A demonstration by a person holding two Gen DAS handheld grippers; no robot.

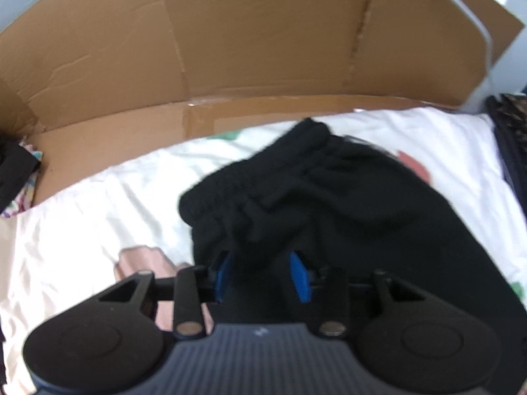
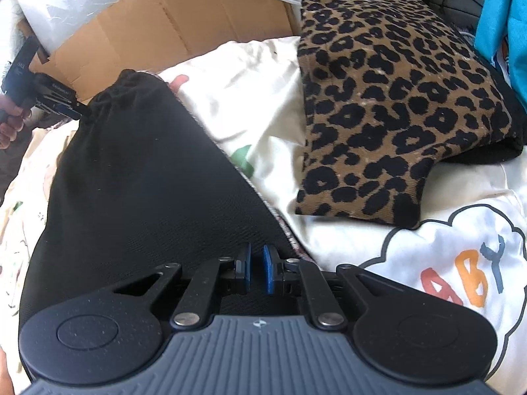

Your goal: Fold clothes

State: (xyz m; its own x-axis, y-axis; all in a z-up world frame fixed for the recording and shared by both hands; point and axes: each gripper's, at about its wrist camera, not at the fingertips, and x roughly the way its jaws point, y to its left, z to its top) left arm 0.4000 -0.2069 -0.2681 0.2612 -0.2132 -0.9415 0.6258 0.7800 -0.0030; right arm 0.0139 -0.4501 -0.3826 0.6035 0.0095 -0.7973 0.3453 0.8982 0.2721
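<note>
A black garment with a gathered waistband lies stretched over the white printed bedsheet. In the left wrist view my left gripper has a thick fold of the black cloth filling the space between its blue pads. The right wrist view shows the same garment running from that left gripper, pinched on the waistband end at far left, down to my right gripper. The right jaws stand nearly together with the cloth's edge between them.
Flattened brown cardboard stands behind the bed. A folded leopard-print garment lies on the sheet right of the black one. A pink cloth sits near the left gripper. A hand holds the left gripper. A blue bag hangs at the far right.
</note>
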